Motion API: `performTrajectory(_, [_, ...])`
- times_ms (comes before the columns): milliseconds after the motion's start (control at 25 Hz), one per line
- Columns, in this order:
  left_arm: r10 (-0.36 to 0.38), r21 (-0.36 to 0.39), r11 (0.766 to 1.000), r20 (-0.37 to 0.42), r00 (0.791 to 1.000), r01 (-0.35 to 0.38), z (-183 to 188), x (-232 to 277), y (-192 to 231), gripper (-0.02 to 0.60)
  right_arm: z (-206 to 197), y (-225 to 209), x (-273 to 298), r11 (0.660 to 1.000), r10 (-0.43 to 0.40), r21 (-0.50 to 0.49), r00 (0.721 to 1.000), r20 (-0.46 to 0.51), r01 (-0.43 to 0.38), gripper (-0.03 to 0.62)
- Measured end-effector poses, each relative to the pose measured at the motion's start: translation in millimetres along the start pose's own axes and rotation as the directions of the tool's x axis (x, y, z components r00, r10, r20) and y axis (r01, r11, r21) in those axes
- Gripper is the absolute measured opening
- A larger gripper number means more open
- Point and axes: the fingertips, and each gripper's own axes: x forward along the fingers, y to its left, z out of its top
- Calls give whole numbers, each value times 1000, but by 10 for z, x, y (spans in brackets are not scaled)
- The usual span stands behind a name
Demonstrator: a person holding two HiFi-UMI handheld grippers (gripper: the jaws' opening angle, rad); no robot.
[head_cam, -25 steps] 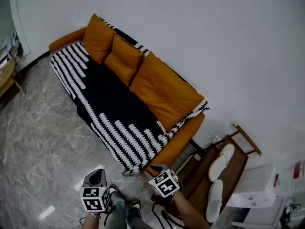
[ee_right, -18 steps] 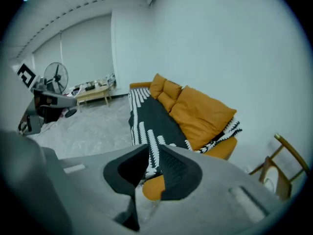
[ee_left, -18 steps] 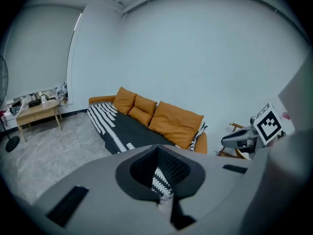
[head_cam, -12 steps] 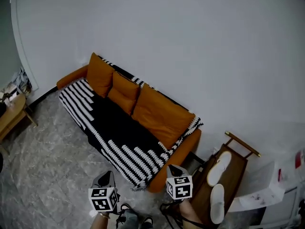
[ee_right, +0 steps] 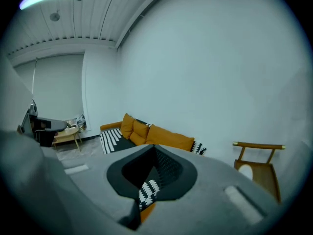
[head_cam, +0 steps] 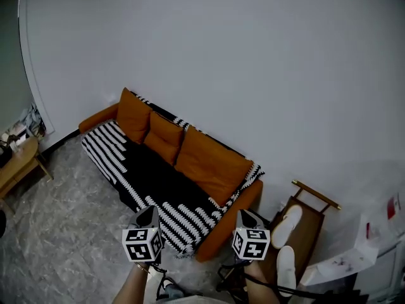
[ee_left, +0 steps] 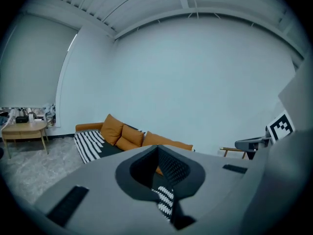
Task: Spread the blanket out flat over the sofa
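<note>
An orange sofa (head_cam: 215, 163) stands against the white wall, with three orange cushions along its back. A black blanket with white stripes (head_cam: 158, 179) lies spread over its seat and hangs over the front edge. Both grippers are held up in the air in front of the sofa, apart from the blanket. My left gripper (head_cam: 150, 213) has its jaws together with nothing between them. My right gripper (head_cam: 244, 215) has just been closing and now stands shut and empty. The sofa (ee_left: 161, 140) and blanket (ee_left: 90, 143) show beyond the left jaws, and the blanket (ee_right: 112, 138) beyond the right jaws.
A wooden rack (head_cam: 310, 233) bearing white slippers (head_cam: 288, 223) stands to the right of the sofa. A low wooden table (head_cam: 19, 160) sits at the far left on the marble floor (head_cam: 69, 233). A white box (head_cam: 351, 255) lies at the lower right.
Both grippers have risen and now point more level toward the sofa. The sofa looks smaller and farther in the head view. The blanket lies as before.
</note>
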Motion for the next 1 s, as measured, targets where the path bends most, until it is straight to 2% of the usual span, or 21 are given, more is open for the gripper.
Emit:
performTrajectory(200, [-30, 49, 998, 27, 999, 28, 196, 74, -143, 3, 116, -165, -115, 998, -43, 41, 998, 50, 41, 6])
performTrajectory(440, [-32, 69, 997, 21, 999, 30, 186, 119, -192, 3, 38, -229, -159, 997, -40, 72, 999, 22, 38, 5])
performTrajectory(720, [-17, 58, 998, 24, 1000, 15, 176, 100, -145, 3, 51, -254, -193, 995, -41, 90, 999, 15, 39, 5])
performTrajectory(1000, [-5, 51, 999, 13, 1000, 4, 98, 43, -107, 4, 16, -189, -230, 998, -29, 60, 1000, 7, 29, 5])
